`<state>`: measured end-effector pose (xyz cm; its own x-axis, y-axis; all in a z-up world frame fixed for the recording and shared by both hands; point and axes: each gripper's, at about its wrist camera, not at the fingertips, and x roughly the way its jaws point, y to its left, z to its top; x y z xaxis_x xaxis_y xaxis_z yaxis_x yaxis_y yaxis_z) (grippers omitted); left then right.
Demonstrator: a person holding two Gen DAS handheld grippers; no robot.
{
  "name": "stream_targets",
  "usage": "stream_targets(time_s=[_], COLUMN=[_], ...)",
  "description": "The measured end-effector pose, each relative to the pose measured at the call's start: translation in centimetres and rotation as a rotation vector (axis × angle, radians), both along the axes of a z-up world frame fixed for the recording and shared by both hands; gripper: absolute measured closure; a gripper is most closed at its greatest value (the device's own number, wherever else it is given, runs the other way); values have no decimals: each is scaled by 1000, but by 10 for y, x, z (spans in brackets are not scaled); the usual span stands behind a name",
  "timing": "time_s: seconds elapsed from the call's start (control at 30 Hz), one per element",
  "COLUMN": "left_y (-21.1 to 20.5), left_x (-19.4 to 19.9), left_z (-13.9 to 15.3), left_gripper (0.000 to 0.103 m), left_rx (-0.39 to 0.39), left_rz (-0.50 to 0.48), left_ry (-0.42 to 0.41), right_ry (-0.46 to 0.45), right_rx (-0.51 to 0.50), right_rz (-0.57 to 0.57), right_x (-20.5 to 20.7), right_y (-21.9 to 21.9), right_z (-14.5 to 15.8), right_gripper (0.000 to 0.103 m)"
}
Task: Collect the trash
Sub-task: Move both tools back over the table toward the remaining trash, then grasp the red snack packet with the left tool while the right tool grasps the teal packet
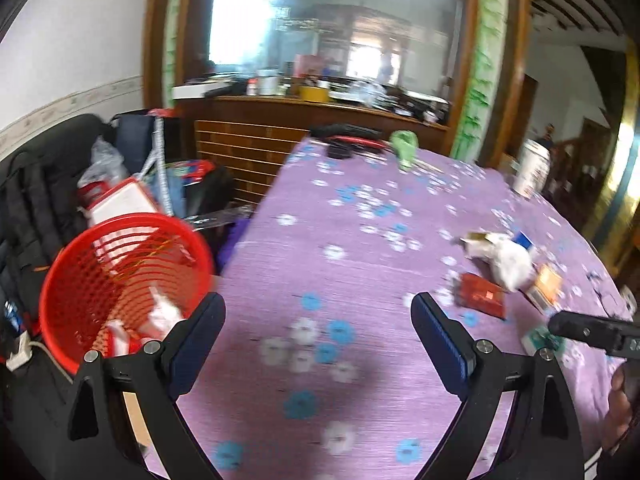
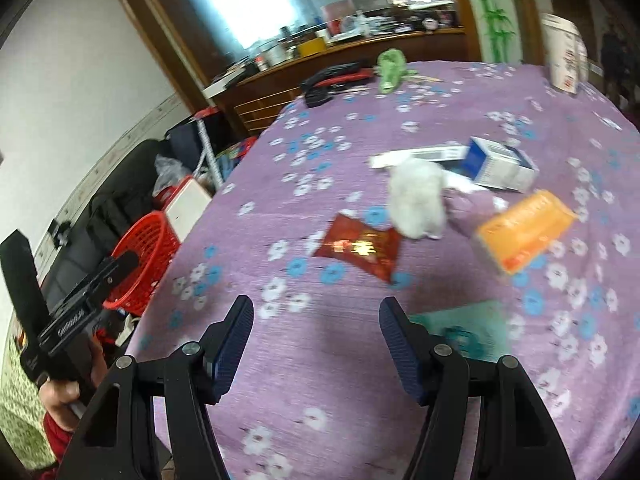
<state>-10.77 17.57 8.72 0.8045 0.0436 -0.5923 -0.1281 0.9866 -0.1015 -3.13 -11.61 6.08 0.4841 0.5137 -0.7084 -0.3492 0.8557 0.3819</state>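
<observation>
A red mesh basket [image 1: 120, 280] stands beside the table's left edge with some white and red scraps in it; it also shows in the right wrist view [image 2: 144, 256]. My left gripper [image 1: 318, 320] is open and empty over the purple floral tablecloth [image 1: 340, 360], just right of the basket. My right gripper [image 2: 316, 328] is open and empty above the cloth. Ahead of it lie a red packet [image 2: 360, 250], a crumpled white tissue [image 2: 418, 200], an orange box [image 2: 524, 228], a blue-white box [image 2: 500, 164] and a teal card [image 2: 464, 328].
A green wad [image 2: 390, 66] and a black-red tool case [image 2: 336, 76] lie at the table's far end. A white container [image 2: 564, 56] stands far right. Bags and clutter [image 1: 60, 184] sit left of the table behind the basket. A wooden counter [image 1: 304, 116] runs beyond.
</observation>
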Motion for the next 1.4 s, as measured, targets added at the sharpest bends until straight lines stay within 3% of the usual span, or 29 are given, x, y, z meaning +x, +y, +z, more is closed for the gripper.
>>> stream_targets(time_s=[0.43, 0.63, 0.9, 1.13, 1.4], left_y=[-85, -112, -123, -111, -117], left_x=[14, 20, 29, 33, 52], left_z=[-9, -14, -21, -21, -25], left_gripper=[10, 10, 10, 10, 10], left_rx=[54, 94, 116, 96, 20], left_rz=[-171, -221, -240, -214, -251], left_ry=[60, 83, 111, 119, 179], right_ry=[62, 103, 93, -17, -18], right_rx=[15, -2, -44, -278, -275], right_rz=[-196, -231, -136, -41, -86], right_x=[17, 25, 18, 5, 7], right_y=[-85, -101, -72, -22, -42], right_z=[-25, -41, -49, -54, -51], right_gripper=[33, 33, 28, 16, 38])
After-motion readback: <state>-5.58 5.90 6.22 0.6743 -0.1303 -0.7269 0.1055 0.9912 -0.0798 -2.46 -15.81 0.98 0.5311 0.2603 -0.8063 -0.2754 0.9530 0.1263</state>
